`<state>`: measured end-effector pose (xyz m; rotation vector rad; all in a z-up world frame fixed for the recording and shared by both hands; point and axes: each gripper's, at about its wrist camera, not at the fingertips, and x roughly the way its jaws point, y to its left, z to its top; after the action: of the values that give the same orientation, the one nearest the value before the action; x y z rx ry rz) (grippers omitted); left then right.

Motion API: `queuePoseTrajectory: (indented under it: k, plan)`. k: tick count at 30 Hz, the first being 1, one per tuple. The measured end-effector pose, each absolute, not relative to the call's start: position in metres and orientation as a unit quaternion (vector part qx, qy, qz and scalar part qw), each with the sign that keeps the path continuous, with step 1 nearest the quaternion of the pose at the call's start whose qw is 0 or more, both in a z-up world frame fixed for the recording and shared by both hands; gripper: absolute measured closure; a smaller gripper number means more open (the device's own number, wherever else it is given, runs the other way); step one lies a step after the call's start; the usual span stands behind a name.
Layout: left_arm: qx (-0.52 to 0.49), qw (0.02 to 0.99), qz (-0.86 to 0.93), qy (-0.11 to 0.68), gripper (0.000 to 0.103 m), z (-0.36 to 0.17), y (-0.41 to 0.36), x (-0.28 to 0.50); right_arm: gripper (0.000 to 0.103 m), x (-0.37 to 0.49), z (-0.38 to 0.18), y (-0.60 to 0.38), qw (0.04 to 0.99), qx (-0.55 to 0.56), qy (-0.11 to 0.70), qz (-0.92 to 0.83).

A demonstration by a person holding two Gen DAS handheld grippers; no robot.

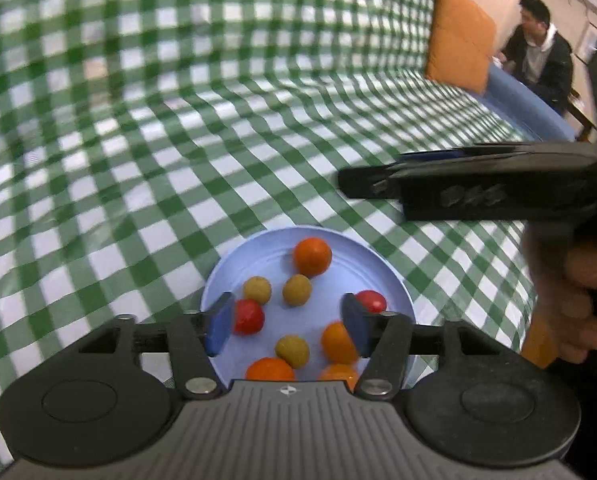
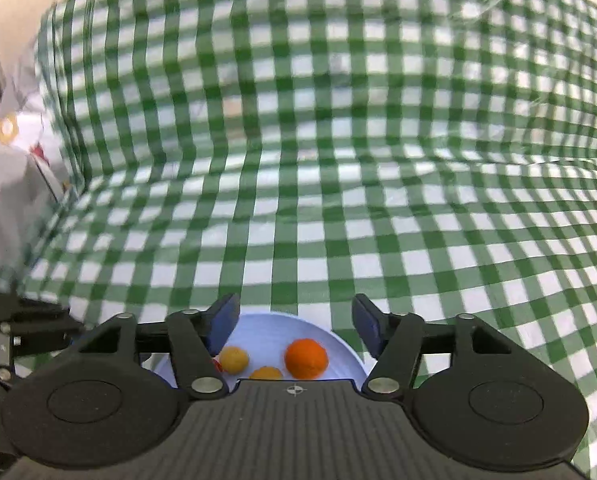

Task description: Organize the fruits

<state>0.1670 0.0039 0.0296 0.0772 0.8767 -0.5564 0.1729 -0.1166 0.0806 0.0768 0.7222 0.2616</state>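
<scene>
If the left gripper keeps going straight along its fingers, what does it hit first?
Probably the blue plate of fruit: the open left gripper points down into it, likely meeting the yellow-green fruit near its centre first, though depth is uncertain.

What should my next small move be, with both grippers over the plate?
Probably lift both away. The left gripper and right gripper stand open and empty, and every fruit in view, like the orange, already lies in the blue plate.

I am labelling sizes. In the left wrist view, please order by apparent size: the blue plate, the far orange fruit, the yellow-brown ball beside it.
1. blue plate
2. far orange fruit
3. yellow-brown ball, clearly smaller though slightly nearer the camera.
</scene>
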Motion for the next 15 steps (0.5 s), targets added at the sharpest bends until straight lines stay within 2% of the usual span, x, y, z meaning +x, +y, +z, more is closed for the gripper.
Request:
queuePoseTrajectory:
  k: [2, 4, 7, 10, 11, 15]
  plan:
    - [0.038, 0.881, -0.236, 0.408, 0.018, 0.037, 0.005, 0.152, 0.028, 0.162, 0.092, -0.136, 0.933, 0.057, 0.336, 0.118]
    - [0.046, 0.887, -0.221, 0.402, 0.018, 0.046, 0.005, 0.134, 0.012, 0.146, 0.101, -0.157, 0.940, 0.069, 0.316, 0.109]
    - [0.058, 0.906, -0.193, 0.373, 0.009, 0.065, 0.004, 0.099, 0.001, 0.124, 0.109, -0.185, 0.949, 0.075, 0.290, 0.097]
    - [0.070, 0.923, -0.159, 0.344, 0.007, 0.078, 0.000, 0.063, 0.001, 0.100, 0.109, -0.208, 0.953, 0.085, 0.276, 0.092]
    - [0.071, 0.927, -0.140, 0.342, 0.002, 0.079, -0.002, 0.052, 0.001, 0.091, 0.106, -0.214, 0.953, 0.090, 0.273, 0.091]
    - [0.009, 0.931, -0.090, 0.352, 0.001, 0.068, -0.002, 0.022, 0.001, 0.062, 0.078, -0.227, 0.952, 0.100, 0.277, 0.088]
